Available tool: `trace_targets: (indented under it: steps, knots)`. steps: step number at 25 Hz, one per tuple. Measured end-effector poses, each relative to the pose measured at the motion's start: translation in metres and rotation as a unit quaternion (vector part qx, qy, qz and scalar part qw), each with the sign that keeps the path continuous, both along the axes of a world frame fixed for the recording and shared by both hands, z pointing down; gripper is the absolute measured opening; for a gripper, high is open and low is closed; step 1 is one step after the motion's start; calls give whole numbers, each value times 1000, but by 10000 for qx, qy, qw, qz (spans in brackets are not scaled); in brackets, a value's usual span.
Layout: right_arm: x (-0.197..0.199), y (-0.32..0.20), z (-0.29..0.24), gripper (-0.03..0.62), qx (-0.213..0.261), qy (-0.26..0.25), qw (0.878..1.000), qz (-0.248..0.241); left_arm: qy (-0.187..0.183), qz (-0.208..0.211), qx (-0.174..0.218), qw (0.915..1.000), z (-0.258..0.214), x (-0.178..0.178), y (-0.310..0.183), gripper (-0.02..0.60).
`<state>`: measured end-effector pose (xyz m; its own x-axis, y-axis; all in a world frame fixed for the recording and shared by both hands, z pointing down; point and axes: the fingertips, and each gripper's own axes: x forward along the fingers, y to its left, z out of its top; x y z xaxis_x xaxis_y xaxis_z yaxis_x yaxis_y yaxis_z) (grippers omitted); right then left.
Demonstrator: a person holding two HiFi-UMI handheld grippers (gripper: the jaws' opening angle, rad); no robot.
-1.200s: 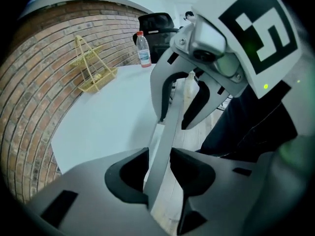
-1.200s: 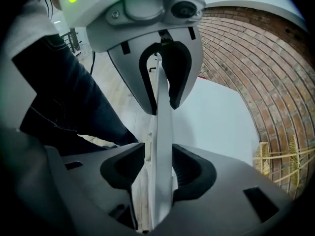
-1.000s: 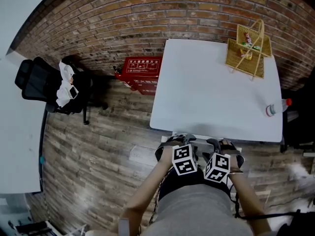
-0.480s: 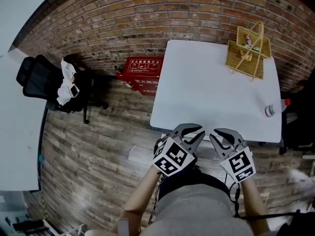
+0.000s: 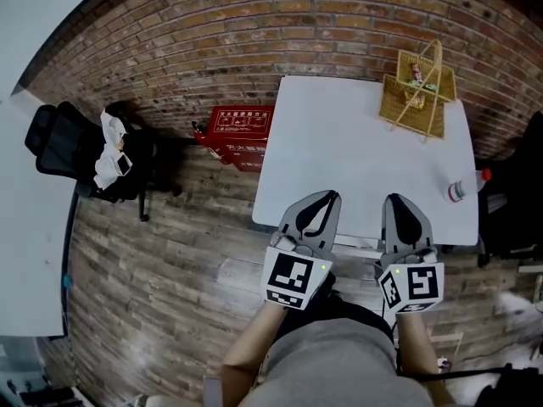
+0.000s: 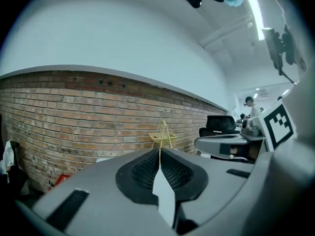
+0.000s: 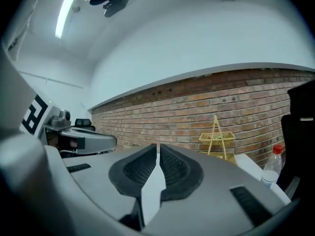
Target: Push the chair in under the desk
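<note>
Far left: a second white desk (image 5: 25, 227). Beside it was an office chair (image 5: 72, 147) with a white cloth (image 5: 110, 147) on it, well apart from your work. A red box (image 5: 240, 125) sat on the floor against the brick wall (image 5: 254, 32), just beside the desk's left side.

Centre: you held both tools over the near edge of the desk (image 5: 339, 142), pointing at the wall. Left gripper (image 5: 329, 197): jaws closing, all but together, nothing between them. Right gripper (image 5: 399, 200): the same, a thin slit left, nothing in it.

The chair: not plainly seen. No seat or back stood out on the plank floor (image 5: 170, 270) in front of the desk. If it was there, it sat under the top, behind your grippers. My reading: the push was about done.

To finish well, you needed to look past the tools and check the back sat square to the desk edge. If it stuck out, the move was to press with both closed tips level, so it rolled straight and didn't jolt the desk.

Right: basket (image 5: 416, 96) upright at the far corner. Bottle (image 5: 462, 187) at the right edge, likely to topple on a bump. A dark shape (image 5: 513, 202) lay beyond; I could not tell what it was.
</note>
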<state>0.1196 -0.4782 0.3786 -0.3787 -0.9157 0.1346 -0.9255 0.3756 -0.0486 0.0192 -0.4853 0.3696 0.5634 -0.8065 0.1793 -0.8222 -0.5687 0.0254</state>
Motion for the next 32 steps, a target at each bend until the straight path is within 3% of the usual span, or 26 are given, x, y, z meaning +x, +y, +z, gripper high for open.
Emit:
trace_targets:
  steps: [10, 32]
  knots:
    - [21, 1, -5, 15, 144, -209, 9974, 670, 339, -644, 63, 9973, -6, 4, -8, 20]
    - [22, -4, -7, 15, 220, 31, 9957, 902, 335, -733, -26, 9967, -1, 15, -15, 20]
